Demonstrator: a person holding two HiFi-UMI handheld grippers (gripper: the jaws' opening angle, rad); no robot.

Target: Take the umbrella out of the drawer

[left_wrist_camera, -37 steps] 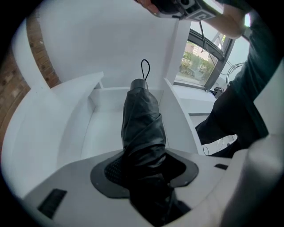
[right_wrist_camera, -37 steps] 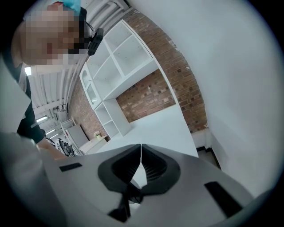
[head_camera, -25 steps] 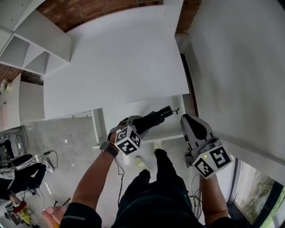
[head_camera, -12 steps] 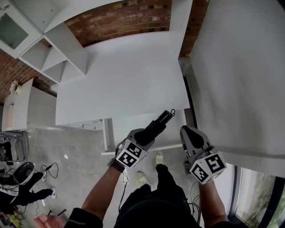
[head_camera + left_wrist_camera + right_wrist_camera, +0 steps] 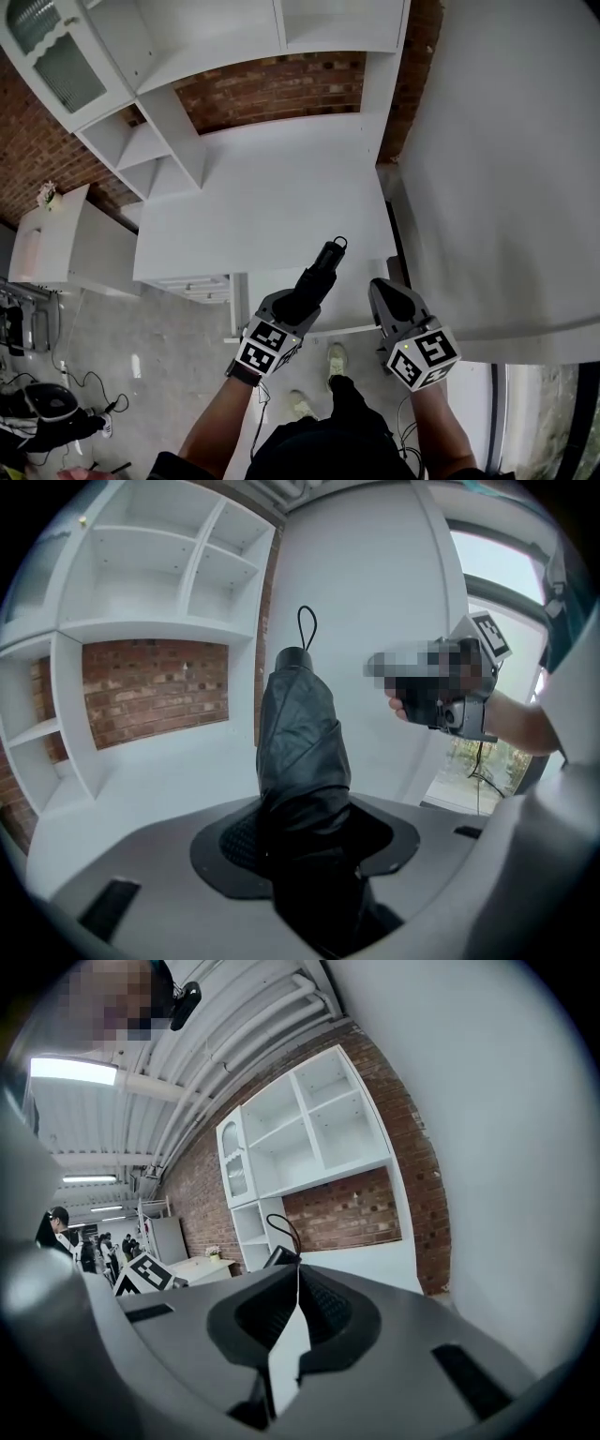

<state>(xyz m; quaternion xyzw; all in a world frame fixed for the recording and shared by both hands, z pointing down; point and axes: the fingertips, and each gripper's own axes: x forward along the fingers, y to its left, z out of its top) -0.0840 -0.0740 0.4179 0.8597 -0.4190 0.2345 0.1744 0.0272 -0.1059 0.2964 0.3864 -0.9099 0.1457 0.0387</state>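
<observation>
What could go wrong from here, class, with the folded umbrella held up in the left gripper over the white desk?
1. The left gripper holds the umbrella by one end, on soft fabric, with most of its length sticking out. It might slip or sag.
2. The drawer below appears open, close to the person's legs, so it could get bumped.

The umbrella (image 5: 298,742) is creased, faintly glossy cloth; the brick wall (image 5: 155,691) rough.
</observation>
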